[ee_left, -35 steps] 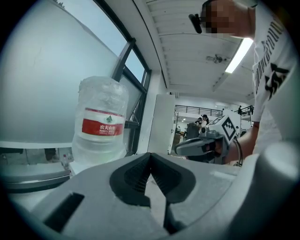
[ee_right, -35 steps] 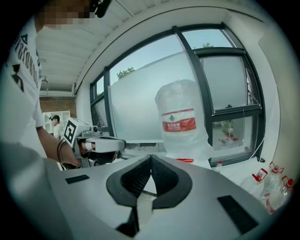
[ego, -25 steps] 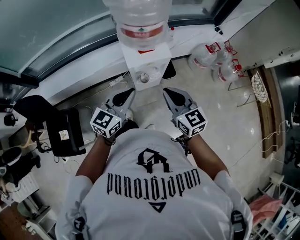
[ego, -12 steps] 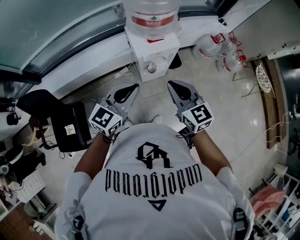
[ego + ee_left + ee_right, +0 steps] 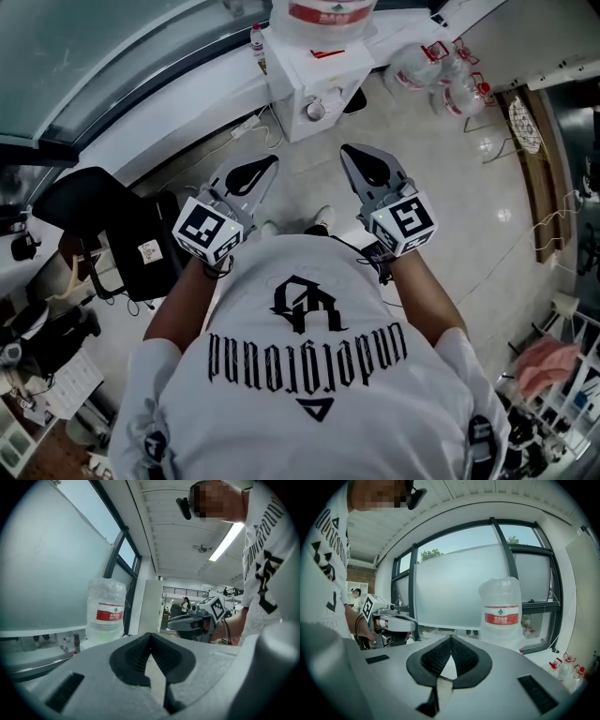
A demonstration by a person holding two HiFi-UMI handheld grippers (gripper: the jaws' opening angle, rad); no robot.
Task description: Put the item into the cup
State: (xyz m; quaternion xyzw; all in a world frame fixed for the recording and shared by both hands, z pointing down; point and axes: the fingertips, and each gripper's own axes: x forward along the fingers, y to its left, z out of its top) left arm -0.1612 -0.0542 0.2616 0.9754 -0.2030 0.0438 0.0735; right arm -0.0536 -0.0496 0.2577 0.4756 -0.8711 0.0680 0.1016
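In front of the water dispenser [image 5: 309,75]: left gripper [image 5: 266,167] and right gripper [image 5: 352,155] held side by side above the floor [image 5: 450,206], apart from each other, both tips aimed toward the dispenser.
Left gripper [image 5: 150,637]: jaws fully closed, ribbed pads meeting at the tip, nothing between them, nothing touched.
Right gripper [image 5: 450,639]: jaws likewise pressed together at the tip, empty, touching nothing.
Task's item and cup: place could not be told; shown by no view.
Dispenser: white, stood at the floor's far edge against the window ledge, a large water bottle [image 5: 323,11] with a red label on top.
Floor: clear jugs [image 5: 441,80] with red handles lay near its far right corner, well apart from both grippers; black bag [image 5: 122,239] sat at its left edge.
Head view only: white shirt [image 5: 309,375] with black print, and a small bottle [image 5: 257,37] on the ledge just left of the dispenser.
Left gripper view only: ceiling strip light [image 5: 229,536], an open room beyond with a distant person [image 5: 185,604], and the right gripper seen side-on, right of the water bottle [image 5: 106,611].
Right gripper view only: frosted window [image 5: 454,588] in a dark frame, with the left gripper seen side-on at its left and the water bottle [image 5: 500,611] at its right.
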